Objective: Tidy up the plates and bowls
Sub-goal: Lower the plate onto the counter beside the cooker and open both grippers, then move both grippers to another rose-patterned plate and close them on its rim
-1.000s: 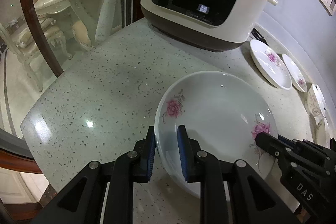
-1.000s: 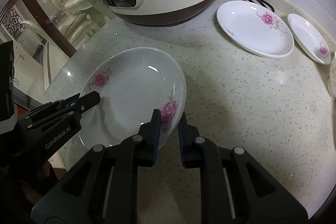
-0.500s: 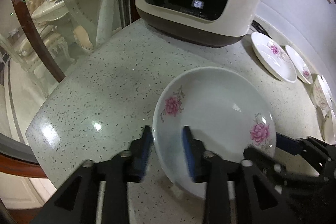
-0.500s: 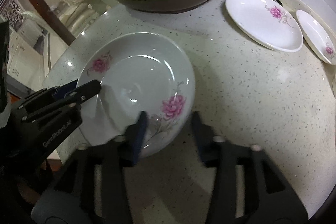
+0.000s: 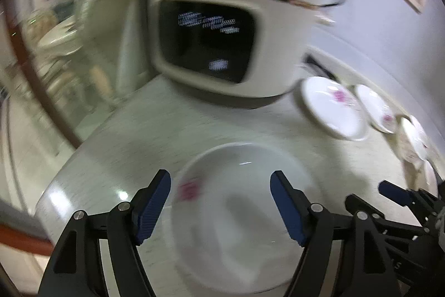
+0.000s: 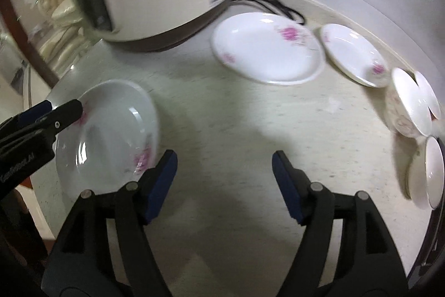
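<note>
both claws gape wide, holding nothing. the left claw [image 5: 221, 202] hangs over the flowered bowl [image 6: 108, 135] lying on the speckled table [image 6: 236, 124] near the rice cooker [image 5: 222, 18]; the right claw [image 6: 224, 180] hangs beside it.

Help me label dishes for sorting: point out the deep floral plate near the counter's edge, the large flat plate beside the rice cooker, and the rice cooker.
deep floral plate [image 6: 111, 130], right wrist view, inner well.
large flat plate [image 6: 264, 52], right wrist view, centre of its face.
rice cooker [image 5: 278, 27], left wrist view, cream front right of the display.
</note>
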`<state>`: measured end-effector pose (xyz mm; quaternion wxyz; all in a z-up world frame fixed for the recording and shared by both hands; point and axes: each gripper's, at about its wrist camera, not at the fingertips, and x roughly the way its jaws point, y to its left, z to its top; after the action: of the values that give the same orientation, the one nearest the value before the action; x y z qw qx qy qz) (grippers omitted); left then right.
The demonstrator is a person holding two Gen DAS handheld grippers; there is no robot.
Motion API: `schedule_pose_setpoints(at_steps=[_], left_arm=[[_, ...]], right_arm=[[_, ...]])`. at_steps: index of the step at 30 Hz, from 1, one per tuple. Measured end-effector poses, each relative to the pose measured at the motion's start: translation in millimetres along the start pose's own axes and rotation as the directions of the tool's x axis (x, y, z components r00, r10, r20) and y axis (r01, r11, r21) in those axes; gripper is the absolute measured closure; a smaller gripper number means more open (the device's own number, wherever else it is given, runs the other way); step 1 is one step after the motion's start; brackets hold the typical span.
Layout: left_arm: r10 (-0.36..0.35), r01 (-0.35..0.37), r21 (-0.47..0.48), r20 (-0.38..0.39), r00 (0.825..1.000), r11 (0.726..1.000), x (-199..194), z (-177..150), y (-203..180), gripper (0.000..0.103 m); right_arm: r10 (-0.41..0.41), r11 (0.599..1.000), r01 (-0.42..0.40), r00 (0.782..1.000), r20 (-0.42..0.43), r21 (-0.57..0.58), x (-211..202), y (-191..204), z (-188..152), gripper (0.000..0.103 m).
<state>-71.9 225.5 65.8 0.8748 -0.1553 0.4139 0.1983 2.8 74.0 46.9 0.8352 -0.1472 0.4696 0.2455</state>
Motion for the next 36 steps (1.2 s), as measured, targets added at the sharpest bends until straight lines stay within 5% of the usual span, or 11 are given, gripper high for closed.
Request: schedule_pose_setpoints(at_steps=[9, 25, 30, 36], left_arm=[[-0.182, 0.187, 0.127, -0.051, 0.982, 0.974, 20.2, 33.9, -75.9, 0.025], [-0.213, 0.24, 0.109, -0.217, 0.953, 0.965, 100.3, 65.2, -120.3, 0.025], [-0.225, 0.248, 0.066, -0.24, 0.944, 0.967, 113.9, 73.2, -116.5, 0.025], [-0.233, 0.243, 0.005, -0.255, 0.938, 0.97, 116.3, 75.0, -102.6, 0.025]], right_arm=[[-0.062, 0.987, 0.057, 0.998, 0.027, 0.151, -8.5, -55.7, 3.5, 0.029], [-0.12, 0.968, 0.122, 0.993, -0.021, 0.219, 21.9, -98.9, 15.8, 0.029], [-0.059, 0.957, 0.067, 0.998, -0.036, 0.282, 35.4, -108.1, 24.3, 0.028], [0.048, 0.871, -0.034, 0.999, -0.016, 0.489, 55.6, -133.4, 45.4, 0.021]])
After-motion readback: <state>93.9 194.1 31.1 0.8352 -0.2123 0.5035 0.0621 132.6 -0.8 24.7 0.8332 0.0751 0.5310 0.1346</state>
